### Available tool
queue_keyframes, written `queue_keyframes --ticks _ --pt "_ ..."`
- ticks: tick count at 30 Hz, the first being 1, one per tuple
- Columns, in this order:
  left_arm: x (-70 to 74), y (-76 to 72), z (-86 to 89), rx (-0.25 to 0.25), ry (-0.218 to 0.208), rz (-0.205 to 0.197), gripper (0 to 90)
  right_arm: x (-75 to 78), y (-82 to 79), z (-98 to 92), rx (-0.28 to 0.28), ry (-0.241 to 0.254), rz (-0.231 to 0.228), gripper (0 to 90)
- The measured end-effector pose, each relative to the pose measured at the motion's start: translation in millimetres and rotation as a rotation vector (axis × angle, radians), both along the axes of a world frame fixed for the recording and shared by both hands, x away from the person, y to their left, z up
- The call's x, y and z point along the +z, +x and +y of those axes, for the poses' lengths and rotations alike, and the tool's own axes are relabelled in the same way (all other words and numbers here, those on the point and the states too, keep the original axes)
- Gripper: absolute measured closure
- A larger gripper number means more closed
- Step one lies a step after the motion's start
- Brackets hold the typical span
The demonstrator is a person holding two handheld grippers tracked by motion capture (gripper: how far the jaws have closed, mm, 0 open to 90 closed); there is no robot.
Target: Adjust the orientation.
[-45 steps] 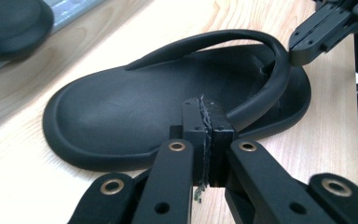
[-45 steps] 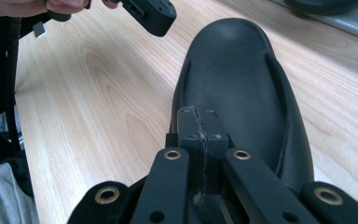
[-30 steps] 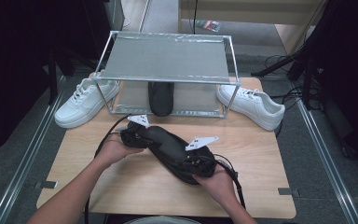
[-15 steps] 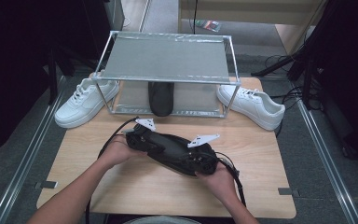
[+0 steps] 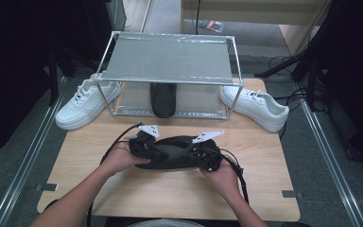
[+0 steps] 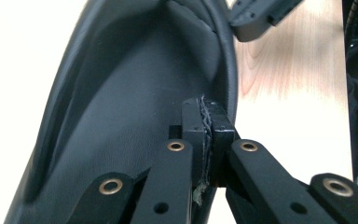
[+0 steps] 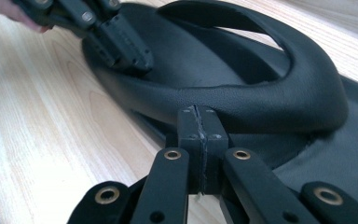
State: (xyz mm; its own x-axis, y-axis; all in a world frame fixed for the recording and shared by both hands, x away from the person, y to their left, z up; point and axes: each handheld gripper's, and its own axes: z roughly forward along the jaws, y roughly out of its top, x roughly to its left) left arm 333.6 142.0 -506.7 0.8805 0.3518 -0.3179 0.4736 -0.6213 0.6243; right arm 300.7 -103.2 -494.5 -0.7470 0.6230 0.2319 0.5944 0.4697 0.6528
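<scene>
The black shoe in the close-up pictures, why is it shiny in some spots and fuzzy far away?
Left gripper view: light glints softly off the black shoe, and the table looks washed out bright. Right gripper view: the jaws are sharp, the far rim of the shoe and the other gripper are blurred. High view: the room's edges are dark.

My right tool rises from the bottom edge with its two black jaws pressed flat together, their tips right up against the rounded collar of the black shoe; whether any leather is pinched between them I cannot tell. The shoe lies on the pale wooden desk, its opening arching above my jaws. Beyond the shoe's far rim, at upper left, my left tool is closed on that rim.
</scene>
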Motion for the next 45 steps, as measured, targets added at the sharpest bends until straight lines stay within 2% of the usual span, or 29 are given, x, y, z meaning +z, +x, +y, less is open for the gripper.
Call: queue_keyframes --ticks 5,8,11,13,15,18,21,25,28,33,36,41,45 --pt "-1.1 -6.3 -5.0 -0.008 -0.012 0.024 89.7 -0.1 4.6 1.0 -0.005 0.001 -0.001 90.0" --pt "-1.4 -9.9 -8.8 -0.017 -0.012 0.021 89.7 -0.2 6.0 2.6 -0.002 -0.007 -0.015 90.0" --pt "-0.4 -12.0 -9.9 -0.022 -0.032 0.04 89.7 -0.3 7.7 4.1 0.0 -0.006 -0.016 90.0" --pt "6.1 -9.9 -3.1 -0.014 -0.056 0.017 89.5 -0.3 9.0 4.9 -0.003 -0.006 -0.01 90.0" --pt "13.7 -7.5 7.2 0.022 -0.085 -0.003 89.6 0.7 8.9 5.7 -0.007 0.002 -0.008 90.0" --pt "22.6 -5.1 23.6 0.065 -0.091 -0.034 89.7 4.3 6.1 6.3 0.003 0.016 -0.02 90.0" --pt "24.3 -2.0 37.9 0.108 -0.075 -0.052 89.7 6.5 0.1 8.4 0.013 0.021 -0.025 90.0" --pt "17.9 5.7 50.6 0.162 -0.037 -0.025 89.7 4.7 -5.9 13.2 0.028 0.013 -0.022 90.0" --pt "12.0 10.0 53.6 0.184 -0.023 -0.005 89.7 2.9 -5.9 14.2 0.026 0.012 -0.022 90.0" --pt "-0.2 15.5 47.6 0.17 0.027 0.028 89.8 1.8 -4.3 13.5 0.019 0.014 -0.024 90.0" --pt "-2.5 15.0 42.8 0.156 0.044 0.032 90.0 0.4 -3.5 13.4 0.017 0.011 -0.02 90.0" --pt "-2.3 11.1 39.0 0.142 0.046 0.032 90.0 0.1 -1.7 9.5 -0.001 0.015 -0.013 90.0" --pt "-2.9 9.0 34.7 0.123 0.038 0.051 90.0 0.5 1.6 4.0 -0.023 0.012 -0.012 90.0"
